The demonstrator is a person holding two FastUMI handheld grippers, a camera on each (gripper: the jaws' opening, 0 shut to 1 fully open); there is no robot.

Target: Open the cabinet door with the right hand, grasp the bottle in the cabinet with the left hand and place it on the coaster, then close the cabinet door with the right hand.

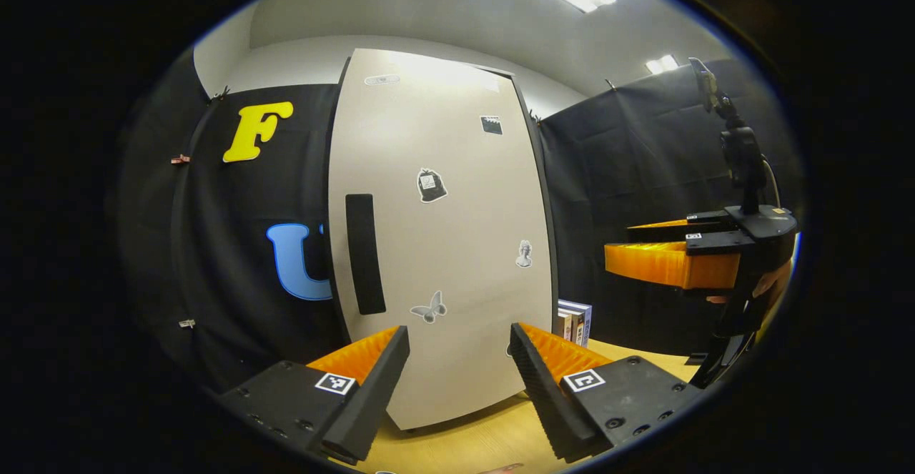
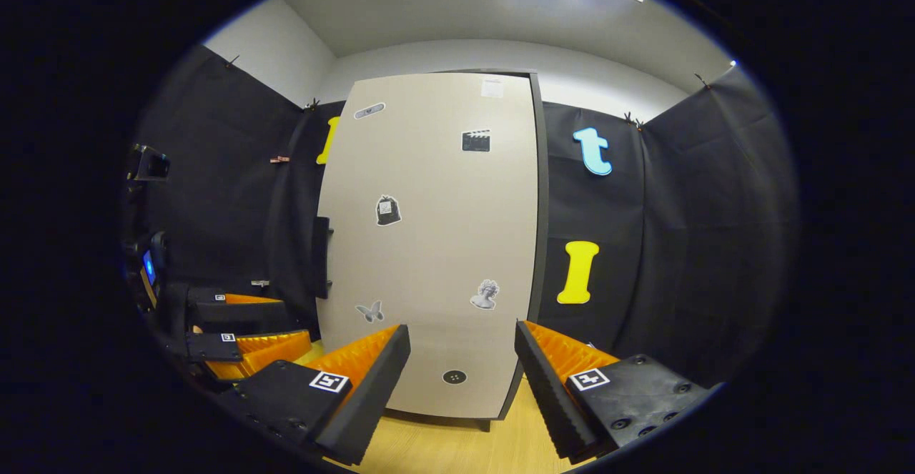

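Observation:
The cabinet door point(image 1: 443, 231) is a tall beige panel with small stickers, and it stands shut, hiding the inside. Its black vertical handle point(image 1: 364, 254) sits on the door's left edge, also seen side-on as the handle point(image 2: 322, 256) in the right gripper view. My left gripper point(image 1: 459, 331) is open and empty, facing the door from a short way off. My right gripper point(image 2: 461, 327) is likewise open and empty in front of the door point(image 2: 436, 231). In the left gripper view the right gripper point(image 1: 622, 242) hovers off to the right, held by a hand.
The cabinet stands on a light wooden table point(image 1: 486, 438). A few books point(image 1: 575, 320) stand upright just right of the cabinet. Black cloth walls close in the booth on both sides. The left gripper point(image 2: 293, 320) shows low at the left of the right gripper view.

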